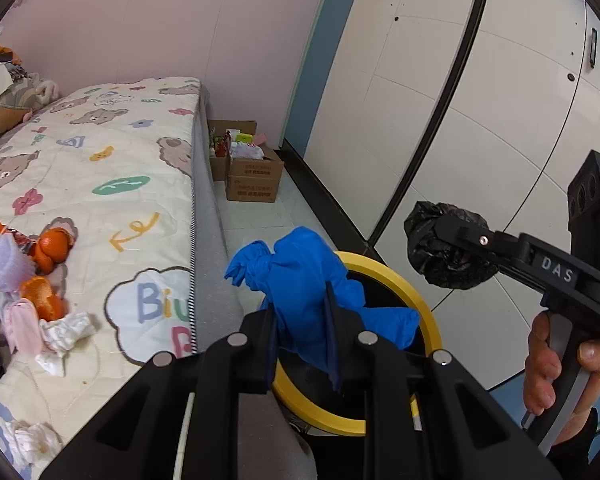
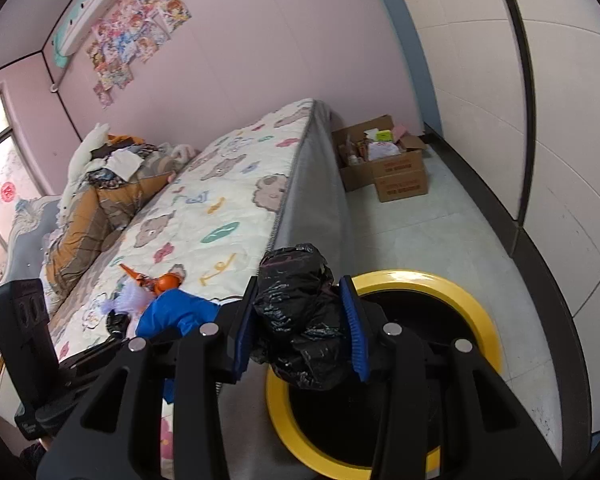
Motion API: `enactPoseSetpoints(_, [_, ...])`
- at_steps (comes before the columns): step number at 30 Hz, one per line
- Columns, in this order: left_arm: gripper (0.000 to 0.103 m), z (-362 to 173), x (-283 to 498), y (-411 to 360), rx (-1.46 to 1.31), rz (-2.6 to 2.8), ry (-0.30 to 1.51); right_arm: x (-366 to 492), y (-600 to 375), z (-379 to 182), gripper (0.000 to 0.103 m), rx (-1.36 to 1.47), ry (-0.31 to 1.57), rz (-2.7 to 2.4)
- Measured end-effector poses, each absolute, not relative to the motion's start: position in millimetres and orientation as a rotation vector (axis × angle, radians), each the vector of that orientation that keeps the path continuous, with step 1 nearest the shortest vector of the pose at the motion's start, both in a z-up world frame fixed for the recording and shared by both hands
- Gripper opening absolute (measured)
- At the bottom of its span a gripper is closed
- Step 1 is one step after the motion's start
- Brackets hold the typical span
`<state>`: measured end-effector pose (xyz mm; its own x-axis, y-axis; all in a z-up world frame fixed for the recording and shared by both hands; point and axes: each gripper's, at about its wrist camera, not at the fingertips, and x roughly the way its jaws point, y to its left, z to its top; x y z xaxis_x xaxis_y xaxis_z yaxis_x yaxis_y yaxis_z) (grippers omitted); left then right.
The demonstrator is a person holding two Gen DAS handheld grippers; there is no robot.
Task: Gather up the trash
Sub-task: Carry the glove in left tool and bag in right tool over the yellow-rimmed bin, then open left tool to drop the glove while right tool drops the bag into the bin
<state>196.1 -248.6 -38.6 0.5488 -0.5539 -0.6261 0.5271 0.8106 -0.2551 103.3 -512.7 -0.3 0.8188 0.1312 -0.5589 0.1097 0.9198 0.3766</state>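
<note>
- The yellow-rimmed bin [image 1: 396, 276] stands on the floor right beside the foot-side edge of the bed [image 1: 112, 168], and both pairs of tongs are over it.
- The left tongs [image 1: 300, 316] are pressed together, pinching a crumpled blue glove [image 1: 300, 276]; the glove hangs over the near-left part of the bin's rim, partly above the dark opening.
- The right tongs [image 2: 300, 320] pinch a wadded black plastic bag [image 2: 296, 312] between their blue pads [image 2: 356, 332]; the wad is bulky, so the pads stand apart around it.
- From the right wrist view the black wad sits over the bin's left rim [image 2: 460, 292], just beside the grey side of the mattress.
- In the left wrist view a hand [image 1: 560, 368] grips the handle of the right tool, to the right of the bin.
- More trash lies on the bed's quilt, left of the bin: orange peel [image 1: 50, 252], a lilac paper cup liner [image 1: 6, 264], crumpled white tissue [image 1: 66, 332] and a pink scrap [image 1: 20, 328].
- Something black lies at the far left edge of the quilt; I cannot tell what it is.
- Beyond the bin, against the pink wall, cardboard boxes [image 1: 252, 172] full of odds and ends sit on the floor.
- White cupboard doors [image 1: 480, 100] run along the floor on the bin's far right.
- A heap of clothes and bedding [image 2: 112, 184] is piled at the bed's far end, well away from the bin.
</note>
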Motion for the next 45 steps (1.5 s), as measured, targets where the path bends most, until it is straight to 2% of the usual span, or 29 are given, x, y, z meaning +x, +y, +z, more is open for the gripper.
enactPoseSetpoints(13, [0.019, -76.5, 202.6, -289.9, 0.008, -0.680, 0.836, 122.0, -539.6, -31.3, 0.042, 0.423, 0.665, -0.110])
enactPoseSetpoints(15, [0.023, -80.4, 203.6, -292.5, 0.008, -0.685, 0.851, 125.1, -540.8, -36.8, 0.045, 0.430, 0.679, -0.110])
enactPoseSetpoints(17, [0.036, -83.2, 205.0, -292.8, 0.001, -0.689, 0.862, 125.5, -540.8, -39.6, 0.047, 0.426, 0.685, -0.121])
enactPoseSetpoints(18, [0.039, -83.7, 204.6, -292.0, -0.004, -0.687, 0.861, 125.1, -540.8, -40.2, 0.051, 0.422, 0.685, -0.129])
enactPoseSetpoints(20, [0.055, -84.5, 205.3, -291.0, -0.009, -0.681, 0.852, 123.4, -541.1, -40.2, 0.059, 0.423, 0.678, -0.141])
enactPoseSetpoints(22, [0.064, -83.4, 203.9, -288.6, -0.017, -0.682, 0.845, 122.9, -543.4, -40.0, 0.061, 0.431, 0.673, -0.153])
enactPoseSetpoints(24, [0.068, -82.2, 202.9, -285.3, -0.023, -0.681, 0.837, 122.8, -544.5, -39.3, 0.065, 0.433, 0.670, -0.165])
enactPoseSetpoints(26, [0.079, -81.0, 204.1, -281.9, -0.025, -0.670, 0.828, 121.6, -545.8, -38.8, 0.067, 0.436, 0.666, -0.171])
enactPoseSetpoints(32, [0.090, -72.8, 201.5, -261.7, -0.024, -0.616, 0.785, 113.5, -541.8, -39.9, 0.068, 0.438, 0.661, -0.164])
enactPoseSetpoints(45, [0.095, -44.4, 212.7, -166.9, -0.055, -0.418, 0.696, 101.7, -483.9, -11.9, 0.075, 0.378, 0.613, -0.037])
